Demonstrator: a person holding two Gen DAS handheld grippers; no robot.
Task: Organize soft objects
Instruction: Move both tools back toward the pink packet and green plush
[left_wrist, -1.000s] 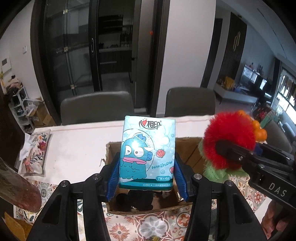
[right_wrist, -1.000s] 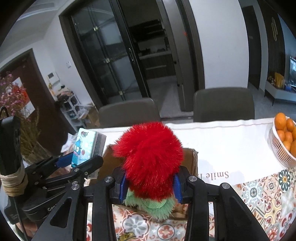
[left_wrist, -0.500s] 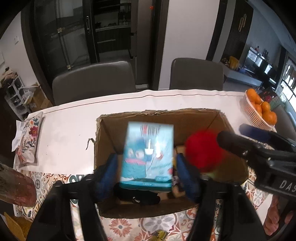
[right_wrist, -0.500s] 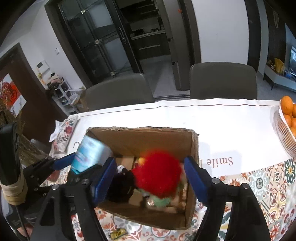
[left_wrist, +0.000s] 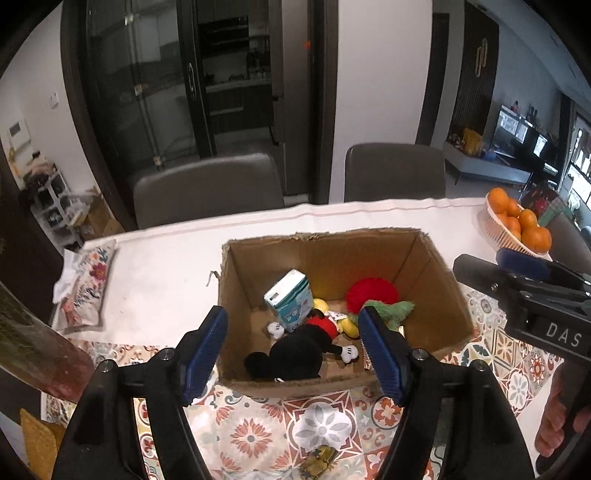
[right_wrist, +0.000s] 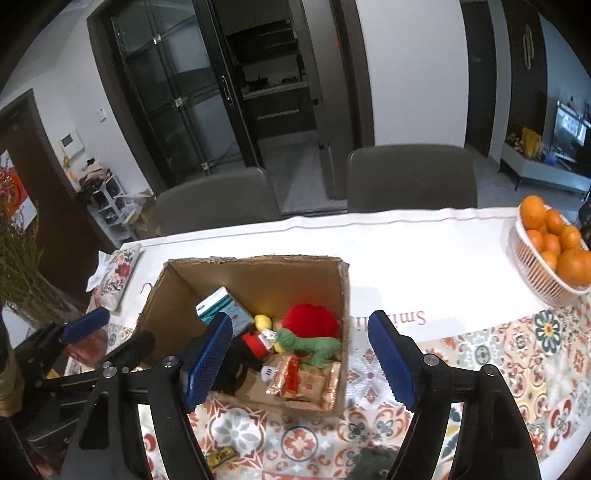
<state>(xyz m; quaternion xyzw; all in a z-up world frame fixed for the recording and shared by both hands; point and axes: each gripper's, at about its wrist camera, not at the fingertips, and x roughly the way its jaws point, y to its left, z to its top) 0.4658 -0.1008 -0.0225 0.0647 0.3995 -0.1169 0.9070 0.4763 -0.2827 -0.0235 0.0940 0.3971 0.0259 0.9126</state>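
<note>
Dining room: table (left_wrist: 159, 266) with a white runner at the far side and a patterned tile-print cloth (left_wrist: 325, 424) at the near side. Two grey chairs (left_wrist: 207, 192) stand behind it, dark glass doors beyond. A basket of oranges (right_wrist: 554, 251) sits at the right end, a floral pouch (left_wrist: 86, 288) at the left.

Writing: "DAS" on the right tool's body; "Smi…" upside down on the runner, partly hidden.

The open cardboard box (left_wrist: 443, 291) holds a blue tissue pack (left_wrist: 290, 304) tilted on its corner, a red pompom toy (left_wrist: 371, 293) with green fringe, a black-and-red plush (left_wrist: 306, 347), and snack packets (right_wrist: 295, 376).

Left tongs (left_wrist: 295, 354): jaws apart and opening, nothing between them, above the box's near edge. Right tongs (right_wrist: 299, 358): jaws wide apart, empty, over the box.
</note>
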